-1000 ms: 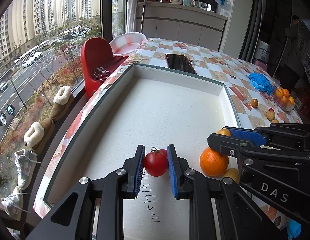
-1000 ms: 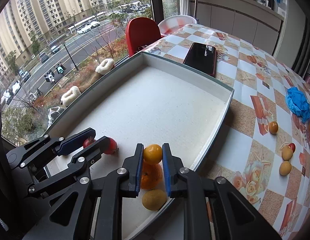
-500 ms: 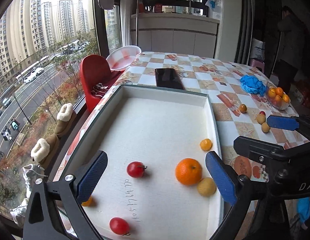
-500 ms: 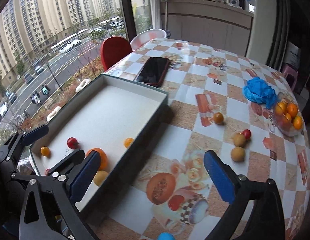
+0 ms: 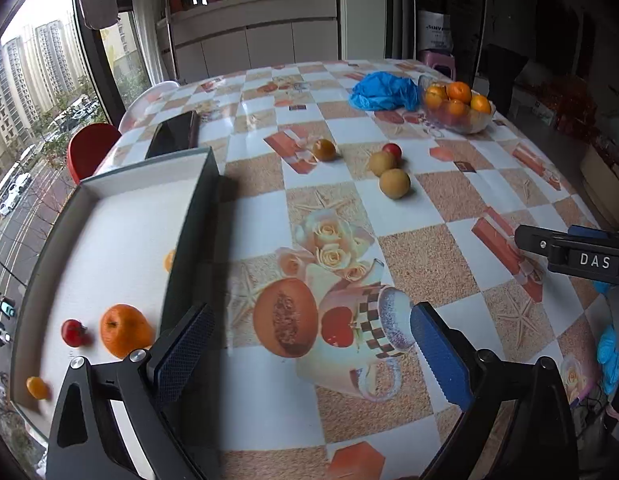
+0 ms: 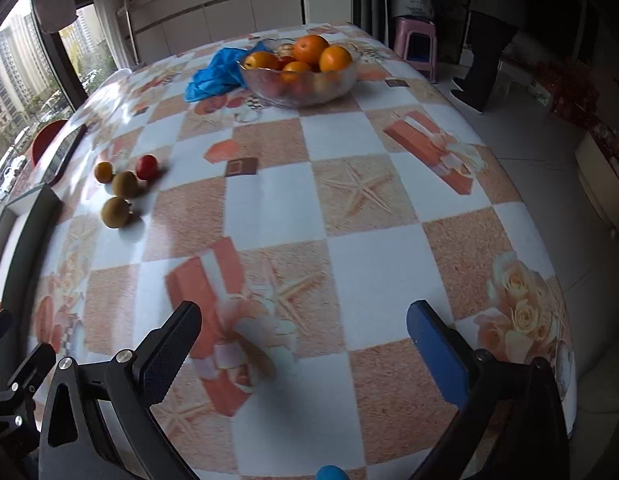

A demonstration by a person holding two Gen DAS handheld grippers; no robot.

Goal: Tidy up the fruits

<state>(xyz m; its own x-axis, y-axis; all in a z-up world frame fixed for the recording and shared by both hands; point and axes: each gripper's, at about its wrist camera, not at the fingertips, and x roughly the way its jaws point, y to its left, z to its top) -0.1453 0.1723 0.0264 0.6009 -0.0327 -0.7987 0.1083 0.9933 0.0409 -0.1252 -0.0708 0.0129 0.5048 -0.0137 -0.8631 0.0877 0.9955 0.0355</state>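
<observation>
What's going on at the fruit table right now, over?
Left gripper and right gripper open, empty. Four loose fruits on the tablecloth; orange and tomato in the tray. Nothing in the way.

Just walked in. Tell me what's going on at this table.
A person is sorting fruit into a white tray with a claw in each hand. Right now both the left claw and right claw are open and empty above the tablecloth. A big orange, a tomato and small oranges already lie in the tray. Four small fruits wait loose on the table, near a glass bowl of oranges.
</observation>
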